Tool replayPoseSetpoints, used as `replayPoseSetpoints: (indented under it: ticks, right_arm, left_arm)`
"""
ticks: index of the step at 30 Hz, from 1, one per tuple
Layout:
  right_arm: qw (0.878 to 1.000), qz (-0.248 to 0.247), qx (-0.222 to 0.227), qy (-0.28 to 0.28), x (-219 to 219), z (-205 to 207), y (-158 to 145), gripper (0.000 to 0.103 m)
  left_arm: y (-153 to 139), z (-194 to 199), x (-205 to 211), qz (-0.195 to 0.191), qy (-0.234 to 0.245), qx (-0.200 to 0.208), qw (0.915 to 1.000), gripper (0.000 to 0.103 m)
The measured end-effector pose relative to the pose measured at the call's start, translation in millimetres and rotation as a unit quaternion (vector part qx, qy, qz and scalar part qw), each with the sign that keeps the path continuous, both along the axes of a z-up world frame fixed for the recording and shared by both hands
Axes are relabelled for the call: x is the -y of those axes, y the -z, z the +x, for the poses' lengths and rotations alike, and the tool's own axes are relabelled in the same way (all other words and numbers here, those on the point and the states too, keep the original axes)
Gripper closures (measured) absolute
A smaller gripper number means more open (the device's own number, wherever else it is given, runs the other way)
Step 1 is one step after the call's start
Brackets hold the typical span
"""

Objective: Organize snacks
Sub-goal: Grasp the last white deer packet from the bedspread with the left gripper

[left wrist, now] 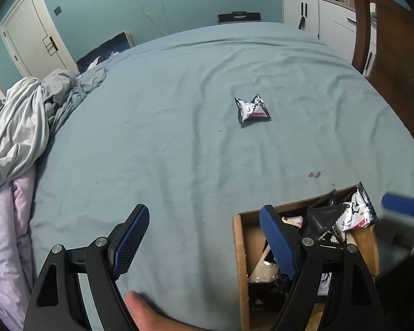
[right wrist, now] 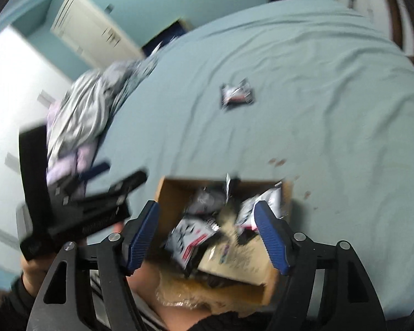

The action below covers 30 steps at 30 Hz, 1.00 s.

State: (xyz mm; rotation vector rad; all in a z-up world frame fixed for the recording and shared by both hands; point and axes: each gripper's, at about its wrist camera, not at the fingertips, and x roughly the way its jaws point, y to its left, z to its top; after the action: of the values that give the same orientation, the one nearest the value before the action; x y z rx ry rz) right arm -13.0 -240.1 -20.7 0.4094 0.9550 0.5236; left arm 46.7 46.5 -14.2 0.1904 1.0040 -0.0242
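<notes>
A black-and-white snack packet [left wrist: 251, 109] lies alone on the blue bed sheet, far ahead of both grippers; it also shows in the blurred right wrist view [right wrist: 238, 94]. An open cardboard box [left wrist: 238, 251] at the near edge holds several similar packets [left wrist: 356, 212]; it shows in the right wrist view [right wrist: 169, 193] too. My left gripper [left wrist: 204, 244] is open and empty, left of the box. My right gripper [right wrist: 207, 237] is open and empty, above the box's packets [right wrist: 190, 238]. The left gripper's body [right wrist: 77, 207] shows at left.
Crumpled grey and pink bedding [left wrist: 22, 138] is piled at the bed's left edge. A wooden chair [left wrist: 386, 55] stands at the right edge. White cabinets [left wrist: 317, 19] and a door [left wrist: 33, 35] are along the teal wall behind.
</notes>
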Motion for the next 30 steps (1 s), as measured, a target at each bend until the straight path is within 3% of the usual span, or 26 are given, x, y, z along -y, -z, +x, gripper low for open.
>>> replayPoseSetpoints:
  ticks: [6,10,17,25,30]
  right_arm:
    - [0.998,-0.001,-0.010,0.058,24.9,12.5,-1.4,0.032]
    - [0.995,-0.005,-0.043,0.093,30.0,17.6,7.1,0.032]
    - [0.993,-0.018,-0.072,0.089,9.2,17.7,0.4,0.032]
    - [0.993,-0.073,-0.030,0.090,1.4,15.3,-6.1,0.032]
    - [0.993,-0.086,-0.032,0.080,-7.7,16.4,-3.0,0.032]
  left_arm:
    - [3.2,3.1,-0.4,-0.007,0.003,-0.010,0.9999,0.020]
    - [6.2,8.3,-0.1,-0.012,0.003,-0.021,0.9997,0.020]
    - [8.2,34.0,12.4,0.001,0.017,-0.033,0.9993,0.015]
    - [26.2,105.5,41.0,-0.052,0.003,-0.096,0.9940,0.010]
    - [43.2,167.8,63.3,-0.063,-0.023,-0.101,0.9926,0.010]
